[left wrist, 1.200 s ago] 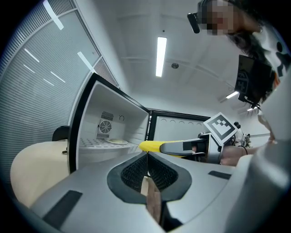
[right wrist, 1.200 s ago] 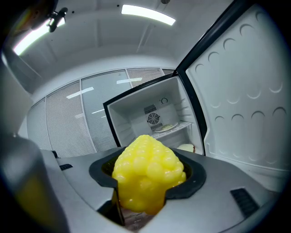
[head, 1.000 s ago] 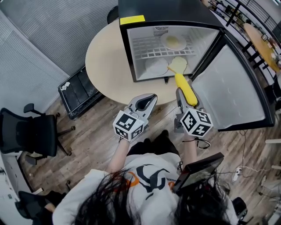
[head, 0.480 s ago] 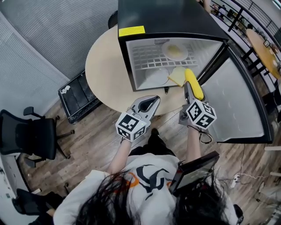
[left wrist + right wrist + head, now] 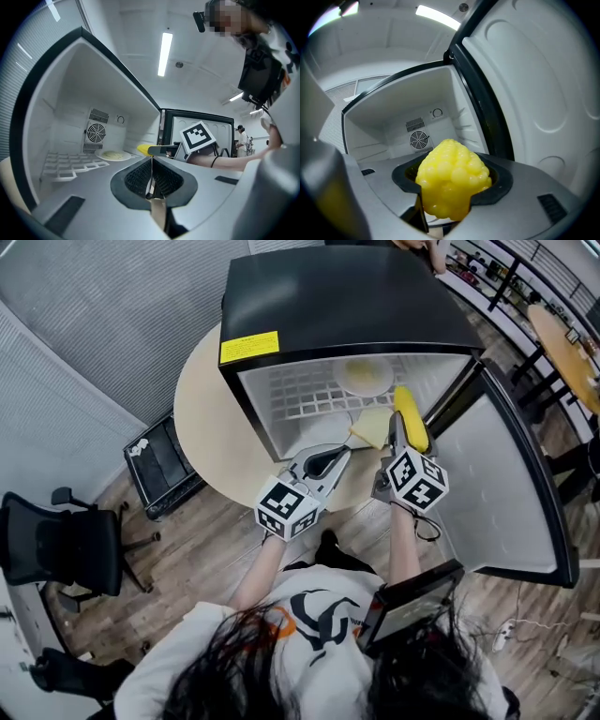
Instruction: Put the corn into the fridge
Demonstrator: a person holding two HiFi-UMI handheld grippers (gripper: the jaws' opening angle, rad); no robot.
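A yellow cob of corn (image 5: 410, 416) lies lengthwise in my right gripper (image 5: 399, 430), which is shut on it; its tip is at the right side of the open black fridge (image 5: 347, 306), near the wire shelf (image 5: 298, 390). The right gripper view has the corn (image 5: 452, 180) filling the space between the jaws, with the fridge's white inside behind it. My left gripper (image 5: 325, 463) is shut and holds nothing, just in front of the fridge's lower opening. From the left gripper (image 5: 151, 174) view, the corn's tip (image 5: 144, 149) pokes in from the right.
The fridge stands on a round beige table (image 5: 202, 418). Its door (image 5: 492, 474) hangs open to the right. A plate of flat yellow food (image 5: 366, 377) rests on the shelf, with a white plate (image 5: 330, 415) and a pale yellow slab (image 5: 372, 427) below. A black office chair (image 5: 66, 545) stands at left.
Both grippers have moved forward toward the fridge. The corn, which was over the table's edge, now reaches the fridge opening at its right side.
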